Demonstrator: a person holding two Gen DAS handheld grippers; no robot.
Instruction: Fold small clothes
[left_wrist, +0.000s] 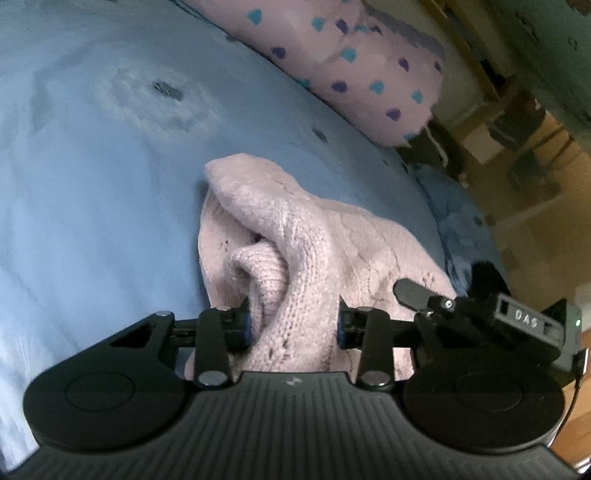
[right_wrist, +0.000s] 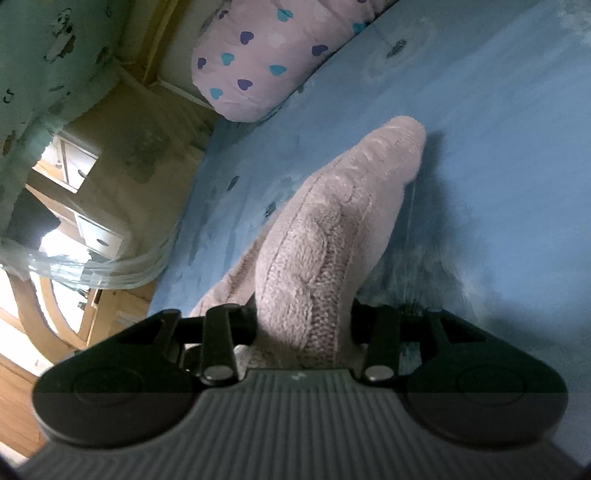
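Both the left gripper (left_wrist: 293, 325) and right gripper (right_wrist: 303, 325) are clamped on the pale pink cable-knit garment (left_wrist: 295, 236) over the blue bed sheet (left_wrist: 92, 184), apparently mid-fold; next, lay the lifted edge across evenly.

Each wrist camera sits directly behind its gripper and looks forward along the fingers, very close to the pink knit garment (left_wrist: 295, 251) and tilted down onto the blue bedsheet (left_wrist: 92, 184). Both views share the garment, the sheet and the heart-print pillow (right_wrist: 266, 55) at the bed's edge.
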